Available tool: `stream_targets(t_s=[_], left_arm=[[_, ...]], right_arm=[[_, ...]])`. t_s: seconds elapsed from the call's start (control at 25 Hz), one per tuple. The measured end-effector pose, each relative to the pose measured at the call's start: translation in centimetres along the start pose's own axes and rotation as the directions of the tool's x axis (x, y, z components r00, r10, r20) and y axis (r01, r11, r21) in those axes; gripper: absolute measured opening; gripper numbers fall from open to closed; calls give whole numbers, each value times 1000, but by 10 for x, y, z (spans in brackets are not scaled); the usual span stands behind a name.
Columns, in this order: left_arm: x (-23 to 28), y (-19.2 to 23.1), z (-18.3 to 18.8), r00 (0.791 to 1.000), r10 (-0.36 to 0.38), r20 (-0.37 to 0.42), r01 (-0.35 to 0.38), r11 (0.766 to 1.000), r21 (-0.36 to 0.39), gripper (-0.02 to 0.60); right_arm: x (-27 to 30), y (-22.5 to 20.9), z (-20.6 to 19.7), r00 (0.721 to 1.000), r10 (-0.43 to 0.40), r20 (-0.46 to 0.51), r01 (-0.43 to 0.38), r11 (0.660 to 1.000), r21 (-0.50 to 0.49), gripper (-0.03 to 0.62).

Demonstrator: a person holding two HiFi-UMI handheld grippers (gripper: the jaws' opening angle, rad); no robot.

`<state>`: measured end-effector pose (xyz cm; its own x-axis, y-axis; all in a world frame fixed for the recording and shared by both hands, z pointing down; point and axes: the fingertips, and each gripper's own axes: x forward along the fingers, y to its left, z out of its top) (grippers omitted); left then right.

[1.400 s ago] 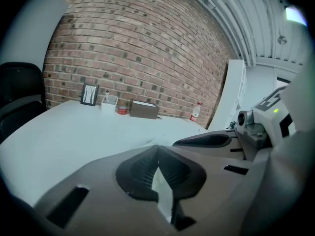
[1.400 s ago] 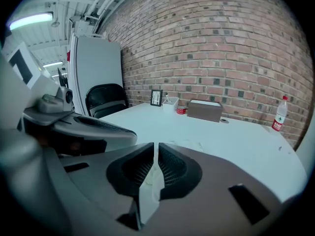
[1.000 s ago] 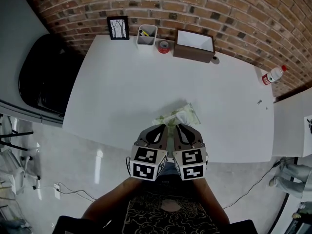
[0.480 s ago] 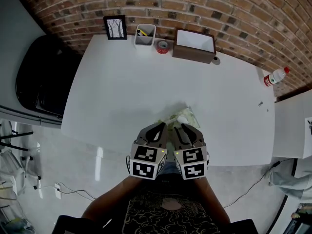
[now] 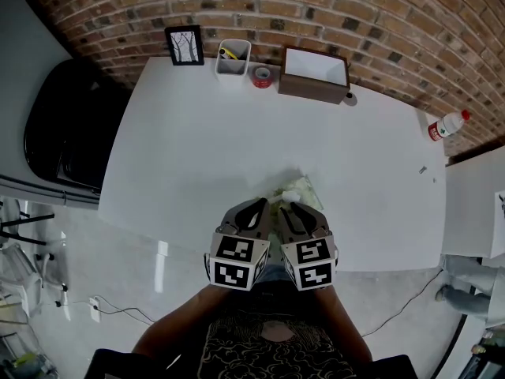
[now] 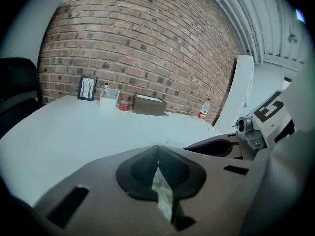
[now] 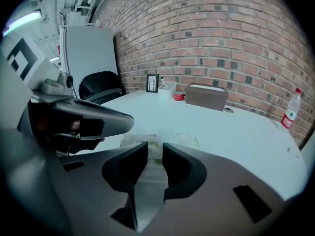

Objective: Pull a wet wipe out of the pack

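Observation:
A greenish wet wipe pack lies near the front edge of the white table, with a white wipe bunched on top of it. Both grippers sit side by side just in front of it. My left gripper has its tips together at the pack's left end, and green film shows pinched between its jaws. My right gripper stands over the pack with a narrow gap between its jaws; nothing is held in them. The near part of the pack is hidden under the grippers.
Along the table's far edge, by the brick wall, stand a picture frame, a white pen holder, a red tape roll and a brown box. A bottle stands far right. A black chair is at the left.
Both grippers have stayed almost where they were. A little less of the pack shows beyond their tips than a second ago.

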<state>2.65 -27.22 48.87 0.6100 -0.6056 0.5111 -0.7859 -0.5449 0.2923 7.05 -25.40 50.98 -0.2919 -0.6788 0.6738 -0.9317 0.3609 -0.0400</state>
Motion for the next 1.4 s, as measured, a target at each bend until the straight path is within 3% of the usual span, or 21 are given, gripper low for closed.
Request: stream_targets(t_s=[0.28, 0.76, 1.4], left_arm=[[0, 2, -2, 1000, 6, -6, -6, 1000, -7, 12], [-4, 4, -2, 1000, 14, 2, -14, 1000, -16, 12], [-16, 4, -4, 1000, 12, 15, -12, 1000, -8, 12]], right_arm=[[1, 1, -3, 999, 18, -29, -18, 1000, 5, 96], [4, 5, -3, 1000, 20, -21, -20, 1000, 17, 33], [-8, 6, 10, 999, 13, 38, -15, 998, 55, 17]])
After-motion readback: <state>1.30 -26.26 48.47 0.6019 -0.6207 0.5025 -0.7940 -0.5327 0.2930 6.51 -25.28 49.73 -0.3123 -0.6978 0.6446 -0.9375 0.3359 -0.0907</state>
